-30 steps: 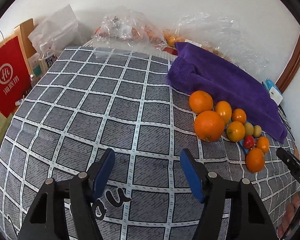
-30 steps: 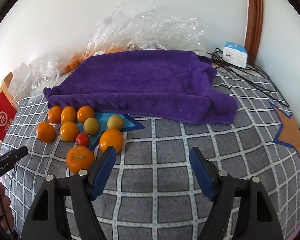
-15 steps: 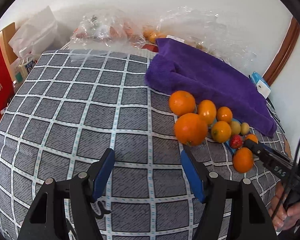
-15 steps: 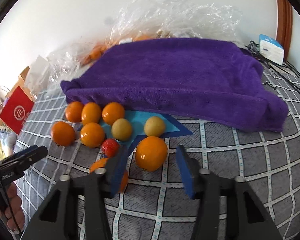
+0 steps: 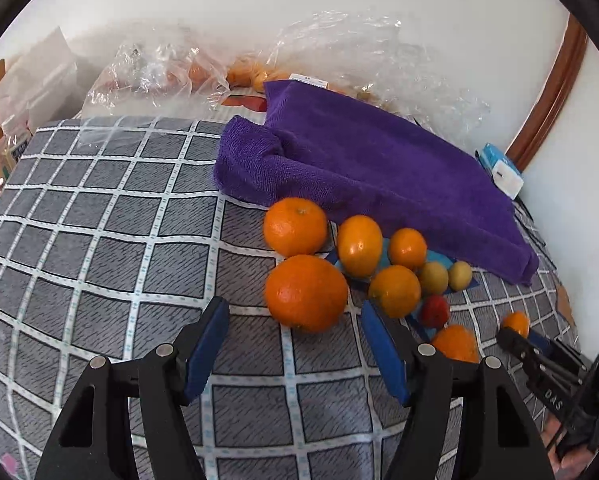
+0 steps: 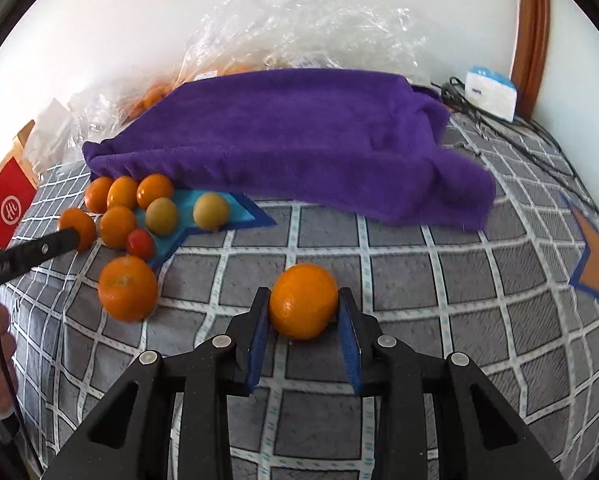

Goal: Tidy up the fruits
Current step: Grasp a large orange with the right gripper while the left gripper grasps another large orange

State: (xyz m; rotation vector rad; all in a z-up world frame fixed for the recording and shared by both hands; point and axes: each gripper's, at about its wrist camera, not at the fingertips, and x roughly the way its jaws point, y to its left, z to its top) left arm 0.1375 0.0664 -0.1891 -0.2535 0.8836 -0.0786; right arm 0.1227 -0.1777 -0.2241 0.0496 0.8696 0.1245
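Pads of the right gripper [image 6: 303, 316] are pinching a round orange mandarin [image 6: 303, 300], carrying it clear of the fruit cluster [image 6: 139, 212] for sorting; the left gripper [image 5: 295, 350] is hanging spread, empty, nearing a large orange [image 5: 306, 293].

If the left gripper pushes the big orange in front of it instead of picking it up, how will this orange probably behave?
The big orange is round and lies loose on the checked cloth, so it would probably roll. Other fruit lies close behind it, including a smaller orange, so it may knock them apart. Its peel looks dimpled and firm, so the left gripper should hold it well.
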